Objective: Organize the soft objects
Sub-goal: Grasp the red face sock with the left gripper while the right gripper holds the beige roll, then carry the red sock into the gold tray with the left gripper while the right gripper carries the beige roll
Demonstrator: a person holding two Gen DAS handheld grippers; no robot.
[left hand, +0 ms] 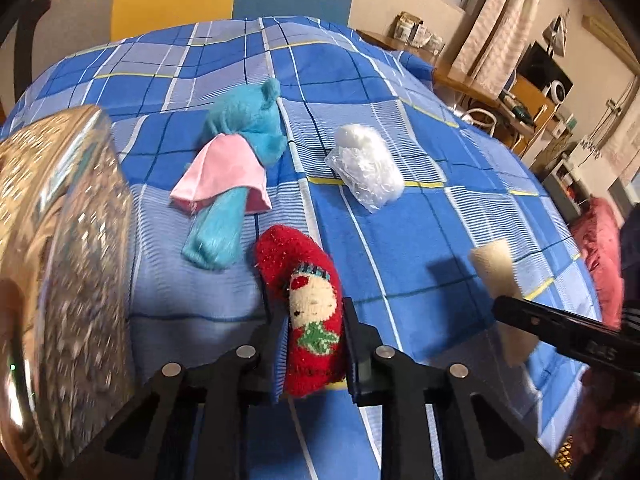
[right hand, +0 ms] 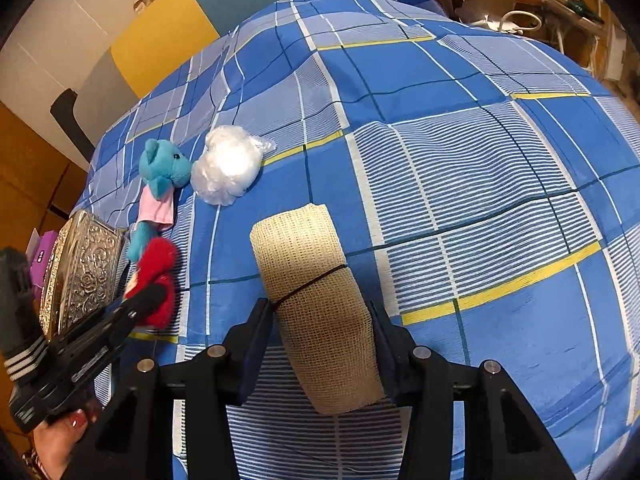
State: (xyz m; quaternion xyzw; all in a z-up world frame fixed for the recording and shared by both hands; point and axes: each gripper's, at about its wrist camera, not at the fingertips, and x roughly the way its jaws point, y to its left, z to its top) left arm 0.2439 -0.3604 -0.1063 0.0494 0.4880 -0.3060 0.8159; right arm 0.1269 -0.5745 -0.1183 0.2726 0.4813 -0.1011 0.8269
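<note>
- Gripping a red sock (left hand: 310, 320), the left gripper (left hand: 312, 344) sits at bottom centre of the left wrist view; both pads press the sock's sides, and the sock stands up between them, its doll-face pattern facing the camera.
- Right gripper (right hand: 324, 344), bottom centre of the right wrist view, is clenched on a beige roll (right hand: 316, 304) of mesh fabric; both fingers touch its flanks. A thin black band circles the roll near its middle.
- Bedspread (left hand: 400, 248): blue plaid with white and yellow lines, filling most of both views; every loose item lies on it.
- Blue plush (left hand: 240, 152) with a pink cloth (left hand: 224, 176) around its body lies in the centre-left of the left view, just above the sock and apart from it. In the right view it appears at centre-left, head toward the top.
- White bundle (left hand: 366, 166) in clear plastic lies right of the plush in the left view, with a gap between; in the right view the two look almost touching.
- Metal box (left hand: 60, 260), embossed and shiny, fills the left edge of the left view, blurred. In the right view it sits at lower left, just beside the sock.
- In the right view, the left gripper enters from the lower left, held by a hand (right hand: 60, 440), its tips at the sock.
- In the left view, the right gripper crosses the right edge with the roll in it.
- Red cushion (left hand: 600, 256) lies at the right edge of the left view.
</note>
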